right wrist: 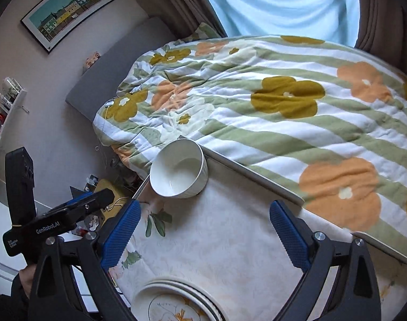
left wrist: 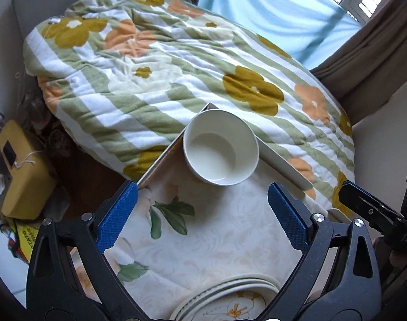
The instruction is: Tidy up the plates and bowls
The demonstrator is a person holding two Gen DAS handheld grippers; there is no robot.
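While both claws stand spread and empty above the cream floral tabletop [left wrist: 219, 240], the left gripper [left wrist: 202, 206] frames a round, smooth white bowl [left wrist: 221, 147] just ahead of its ribbed blue pads [left wrist: 118, 214]; rightward, the right gripper [right wrist: 204, 224] hovers beyond stacked, flower-printed plates [right wrist: 174, 305] lying between its fingers

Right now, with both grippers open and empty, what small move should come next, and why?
Probably ease the right gripper forward toward the white bowl, jaws kept wide. The bowl stands alone at the table's far corner, apart from the stacked plates near the front edge, and neither it nor the left gripper holds anything.
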